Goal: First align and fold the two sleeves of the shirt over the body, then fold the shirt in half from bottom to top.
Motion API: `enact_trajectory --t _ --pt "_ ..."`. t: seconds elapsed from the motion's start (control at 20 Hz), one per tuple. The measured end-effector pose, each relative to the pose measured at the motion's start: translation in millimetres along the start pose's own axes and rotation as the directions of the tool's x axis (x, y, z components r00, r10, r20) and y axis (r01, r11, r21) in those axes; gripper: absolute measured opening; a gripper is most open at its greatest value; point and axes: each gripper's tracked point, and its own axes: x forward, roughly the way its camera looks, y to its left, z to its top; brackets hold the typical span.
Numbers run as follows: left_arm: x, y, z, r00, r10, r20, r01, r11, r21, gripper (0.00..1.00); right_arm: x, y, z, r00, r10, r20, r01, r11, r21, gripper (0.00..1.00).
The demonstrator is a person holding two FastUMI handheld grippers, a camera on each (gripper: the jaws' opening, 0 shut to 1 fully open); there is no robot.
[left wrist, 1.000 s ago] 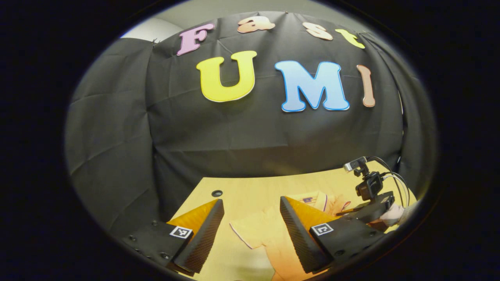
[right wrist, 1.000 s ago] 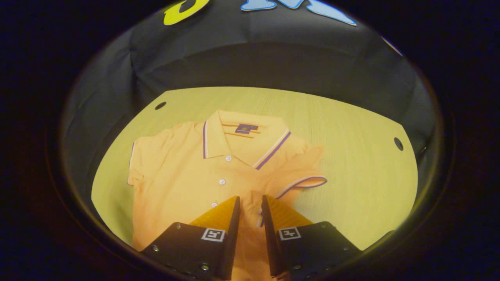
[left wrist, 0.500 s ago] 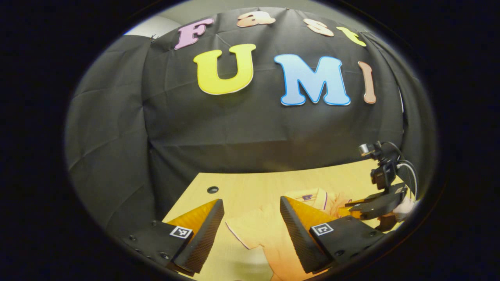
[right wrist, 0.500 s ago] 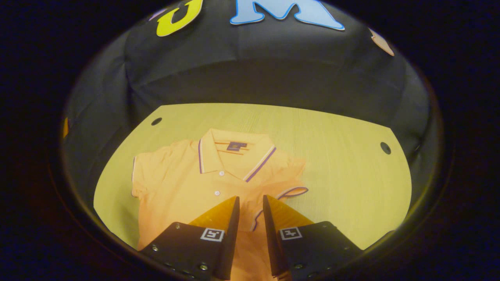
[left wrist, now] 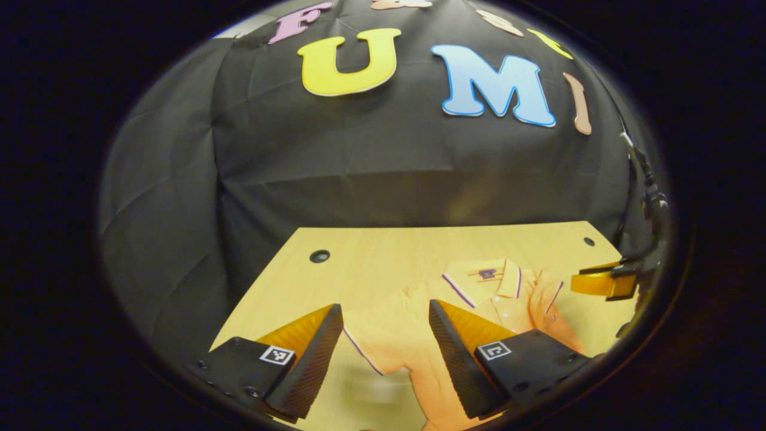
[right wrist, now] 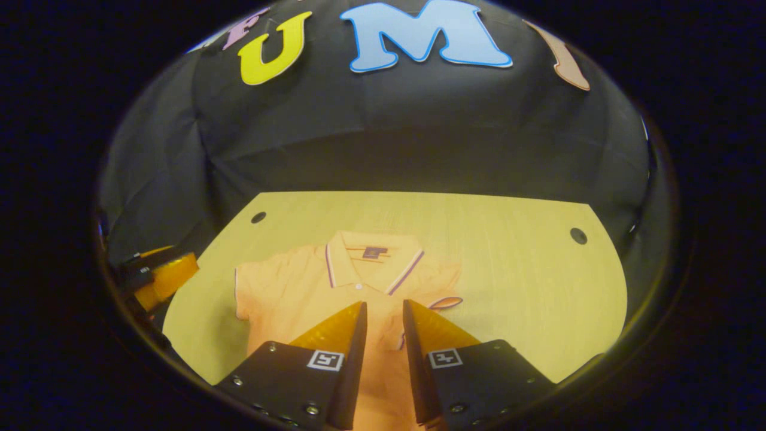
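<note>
Wooden table (right wrist: 514, 281) bears one shirt (right wrist: 287, 293) beneath two hand-held grippers.

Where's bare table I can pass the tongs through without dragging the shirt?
Bare table runs between the shirt and the edge with the hole, and along the back under the wall. A narrower strip lies beyond the flat sleeve. The middle is crowded: shirt, with the right tongs above it.
</note>
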Motion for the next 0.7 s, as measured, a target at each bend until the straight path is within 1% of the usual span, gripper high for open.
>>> enact_trajectory --t 0.05,0.1,0.15,0.2,0.25,0.3,0.35,0.4,0.45,0.5,0.55,0.65,0.7 --pt "5.6 1.7 -7.6 1.000 0.000 -0.018 0.000 1.000 -0.005 0.92 -4.7 0.8 1.7 1.000 0.000 0.007 0.000 1.000 0.003 0.34" --pt "12.4 3.1 -15.5 0.999 -0.001 -0.036 0.000 1.000 -0.012 0.98 -8.5 0.7 3.9 1.000 -0.005 0.014 0.005 1.000 -0.001 0.37" --pt "19.6 4.1 -25.2 0.998 -0.001 -0.057 0.000 1.000 -0.020 0.98 -13.0 0.3 4.6 1.000 -0.008 0.021 0.008 1.000 -0.004 0.34" --pt "26.6 4.9 -34.0 0.997 -0.002 -0.079 -0.001 1.000 -0.027 0.98 -17.5 0.9 5.8 1.000 -0.008 0.024 0.008 1.000 -0.004 0.34" --pt "35.6 6.6 -42.7 0.995 0.001 -0.100 -0.004 0.999 -0.033 0.95 -20.6 2.1 6.7 1.000 -0.006 0.030 0.006 1.000 -0.001 0.37" --pt "43.0 7.8 -51.8 0.993 0.002 -0.122 -0.007 0.999 -0.037 0.98 -25.1 3.2 8.8 0.999 -0.006 0.035 0.006 1.000 0.005 0.37" --pt "51.0 9.8 -62.6 0.989 0.005 -0.145 -0.011 0.999 -0.040 0.95 -25.9 2.4 9.3 0.999 -0.004 0.037 0.004 1.000 0.012 0.37" --pt "57.5 11.8 -72.1 0.985 0.006 -0.173 -0.013 0.999 -0.041 0.98 -26.8 2.4 10.4 0.999 -0.006 0.038 0.005 1.000 0.017 0.37" --pt "62.2 12.8 -84.1 0.979 0.007 -0.205 -0.016 0.999 -0.041 0.99 -28.8 1.3 9.3 0.999 -0.010 0.041 0.009 1.000 0.021 0.37" --pt "67.8 14.5 -93.1 0.973 0.011 -0.229 -0.021 0.999 -0.041 0.96 -29.7 0.4 9.1 0.999 -0.016 0.040 0.015 1.000 0.022 0.34" --pt "74.5 15.0 -99.2 0.970 0.011 -0.244 -0.022 0.999 -0.044 0.96 -31.3 -0.5 8.2 0.999 -0.023 0.038 0.022 1.000 0.022 0.37" --pt "83.1 13.5 -111.3 0.964 0.010 -0.267 -0.024 0.999 -0.049 0.97 -38.2 -5.6 5.4 0.999 -0.034 0.035 0.033 0.999 0.019 0.37" --pt "87.1 12.1 -116.9 0.961 0.010 -0.276 -0.024 0.999 -0.048 0.99 -40.0 -8.3 3.3 0.999 -0.037 0.032 0.037 0.999 0.019 0.37"
